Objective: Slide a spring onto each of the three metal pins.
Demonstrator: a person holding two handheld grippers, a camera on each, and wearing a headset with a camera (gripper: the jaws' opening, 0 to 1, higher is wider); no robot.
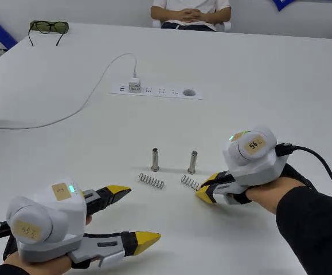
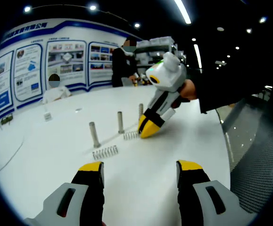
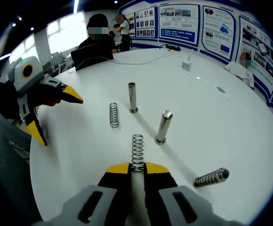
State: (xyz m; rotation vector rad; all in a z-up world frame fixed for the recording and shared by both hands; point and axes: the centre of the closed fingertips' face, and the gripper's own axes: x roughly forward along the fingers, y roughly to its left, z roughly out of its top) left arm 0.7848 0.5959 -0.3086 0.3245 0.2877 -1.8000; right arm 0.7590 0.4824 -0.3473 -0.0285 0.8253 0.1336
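Right gripper view first: what's the right gripper (image 3: 137, 165) up to?

Its jaws are pinched together on the near end of a spring (image 3: 137, 148). The rest of that spring lies flat on the table (image 3: 230, 122), pointing away towards the pins.

And the left gripper (image 2: 138, 169)?

Jaws wide apart, nothing between them, held low on the person's own side of the table, well apart from the work.

So how do the pins stand?

Two are upright and bare. The nearer pin (image 3: 163, 126) is just beyond the held spring and to its right, and the farther pin (image 3: 132, 97) is behind it. A second spring (image 3: 113, 114) lies loose on the table beside the farther pin, not touching it.

And the third?

The third pin (image 3: 211, 177) sits off to the right of the gripper and looks wrapped in coils, with its cap poking out. I read that as one done, though so near the picture's edge I cannot tell whether it is standing or lying.

Score, then?

One of three, by my reckoning. Two springs are left: the one in the jaws needs lifting and turning on end over a bare pin, then the loose one after it.
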